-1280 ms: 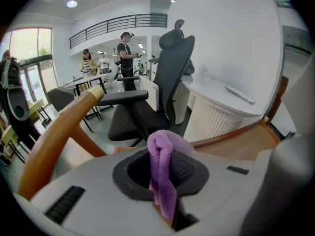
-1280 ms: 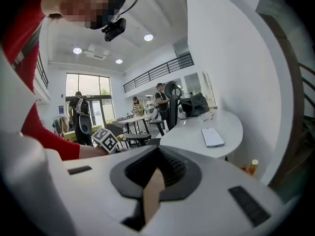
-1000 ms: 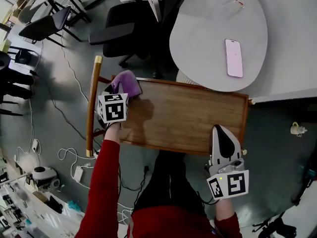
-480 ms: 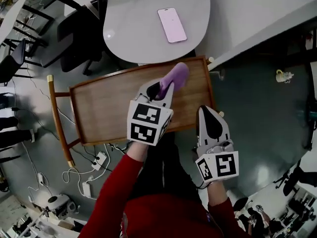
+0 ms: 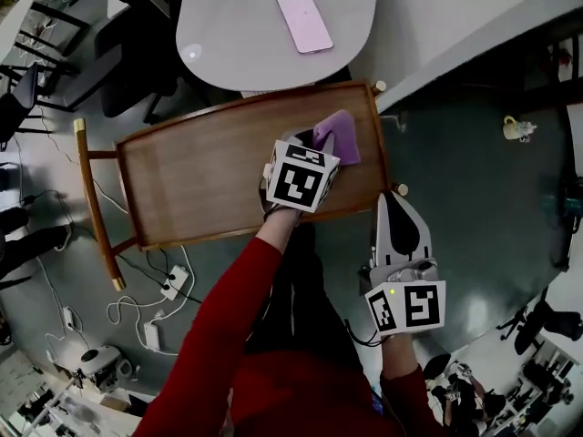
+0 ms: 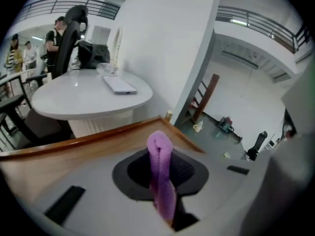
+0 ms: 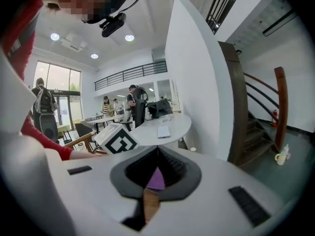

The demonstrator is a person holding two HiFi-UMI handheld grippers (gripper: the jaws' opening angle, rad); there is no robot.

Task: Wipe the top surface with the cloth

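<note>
The wooden top (image 5: 200, 171) of a low cart lies below me in the head view. A purple cloth (image 5: 339, 137) rests on its right end, close to the right rim. My left gripper (image 5: 321, 146) is shut on the cloth, its marker cube above the top's near right part. In the left gripper view the cloth (image 6: 162, 181) stands as a folded ridge pinched between the jaws of the left gripper (image 6: 160, 146), with the wooden top (image 6: 74, 151) beyond. My right gripper (image 5: 398, 209) is shut and empty, held off the cart's near right corner.
A white round table (image 5: 237, 44) with a pink phone (image 5: 304, 22) abuts the cart's far side. The cart's handle bar (image 5: 94, 203) is at the left. Cables and power strips (image 5: 168, 285) lie on the floor. Dark office chairs (image 5: 137, 53) stand at far left.
My left gripper has swept the cloth from the top's far left corner across to its right end, then a little toward the near edge. The right gripper has stayed off the near right corner.
</note>
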